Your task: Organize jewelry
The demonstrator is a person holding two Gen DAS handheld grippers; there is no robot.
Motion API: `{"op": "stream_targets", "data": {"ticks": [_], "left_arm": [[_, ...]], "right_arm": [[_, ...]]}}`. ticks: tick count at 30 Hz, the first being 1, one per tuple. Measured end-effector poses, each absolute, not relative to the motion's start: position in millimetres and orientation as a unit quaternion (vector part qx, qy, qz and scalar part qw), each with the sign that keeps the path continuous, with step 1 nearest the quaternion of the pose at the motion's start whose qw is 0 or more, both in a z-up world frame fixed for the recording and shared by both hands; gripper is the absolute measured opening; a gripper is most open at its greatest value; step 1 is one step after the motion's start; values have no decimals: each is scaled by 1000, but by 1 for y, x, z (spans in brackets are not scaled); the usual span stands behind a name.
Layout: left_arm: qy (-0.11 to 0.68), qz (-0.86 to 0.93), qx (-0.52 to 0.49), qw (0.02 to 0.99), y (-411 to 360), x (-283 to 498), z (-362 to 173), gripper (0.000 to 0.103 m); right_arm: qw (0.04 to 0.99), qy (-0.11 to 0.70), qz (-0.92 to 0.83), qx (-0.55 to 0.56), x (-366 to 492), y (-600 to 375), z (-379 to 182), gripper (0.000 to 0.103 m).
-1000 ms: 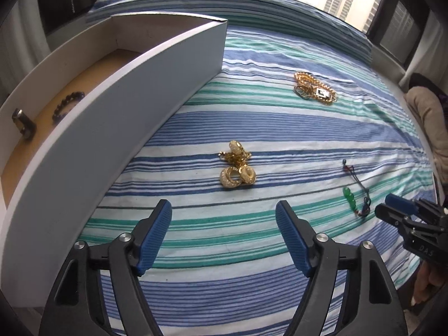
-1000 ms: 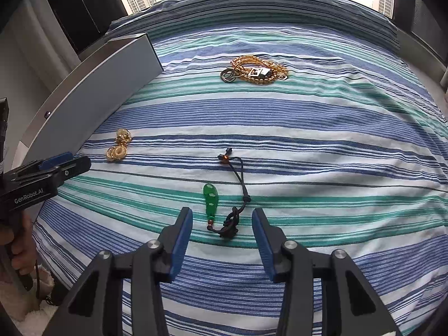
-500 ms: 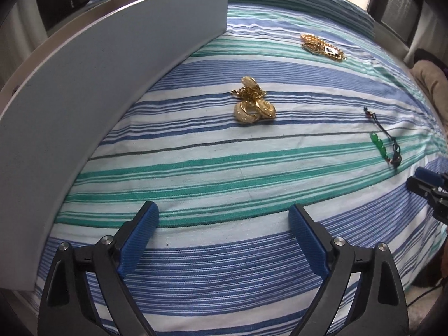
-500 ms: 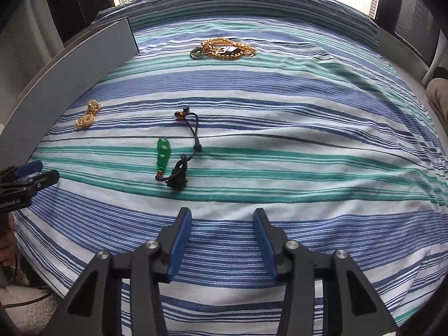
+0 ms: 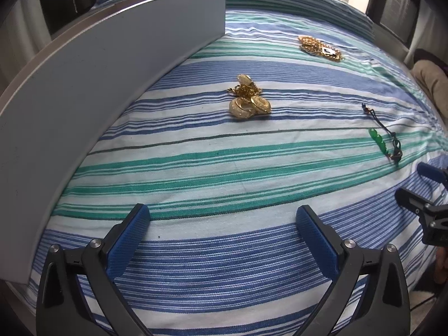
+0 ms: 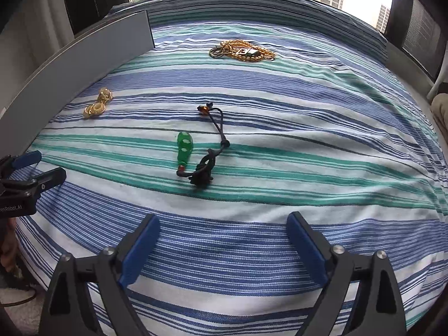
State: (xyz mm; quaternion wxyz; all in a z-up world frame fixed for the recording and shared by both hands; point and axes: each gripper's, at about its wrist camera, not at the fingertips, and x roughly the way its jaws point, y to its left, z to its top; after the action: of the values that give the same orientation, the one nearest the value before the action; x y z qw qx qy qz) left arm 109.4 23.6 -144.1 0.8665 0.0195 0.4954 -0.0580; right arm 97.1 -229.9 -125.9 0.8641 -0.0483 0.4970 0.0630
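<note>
The striped bedspread (image 5: pixel 224 184) carries everything. Far to the left of my left gripper (image 5: pixel 222 224) runs the grey box (image 5: pixel 98 89); only its outer wall shows, so I cannot tell what it holds. My left gripper hangs spread wide and empty, lined up on the gold rings (image 5: pixel 249 98) well ahead. My right gripper (image 6: pixel 222 231) is equally wide and empty, the green pendant (image 6: pixel 184 147) on its dark cord ahead, slightly left. The gold chain (image 6: pixel 242 51) lies farthest beyond.

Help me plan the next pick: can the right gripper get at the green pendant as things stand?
Probably yes. The right gripper is open, and only bare bedspread lies between it and the green pendant ahead.
</note>
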Motion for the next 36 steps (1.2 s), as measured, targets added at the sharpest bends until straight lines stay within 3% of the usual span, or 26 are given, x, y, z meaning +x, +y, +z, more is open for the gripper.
{"op": "stream_targets", "data": {"ticks": [3, 21, 27, 31, 36], "left_arm": [[489, -55, 18, 870, 23, 107, -144, 103], [511, -81, 36, 855, 21, 121, -144, 103], [495, -68, 24, 866, 24, 115, -144, 102], [515, -111, -43, 849, 32, 120, -129, 102], [543, -129, -28, 829, 12, 159, -101, 102]], "right_arm": [[864, 498, 59, -48, 99, -228, -128, 103], [852, 512, 80, -67, 107, -226, -129, 103], [871, 479, 87, -67, 97, -227, -131, 103], [865, 496, 72, -20, 96, -235, -126, 103], [866, 496, 72, 7, 102, -256, -106, 102]]}}
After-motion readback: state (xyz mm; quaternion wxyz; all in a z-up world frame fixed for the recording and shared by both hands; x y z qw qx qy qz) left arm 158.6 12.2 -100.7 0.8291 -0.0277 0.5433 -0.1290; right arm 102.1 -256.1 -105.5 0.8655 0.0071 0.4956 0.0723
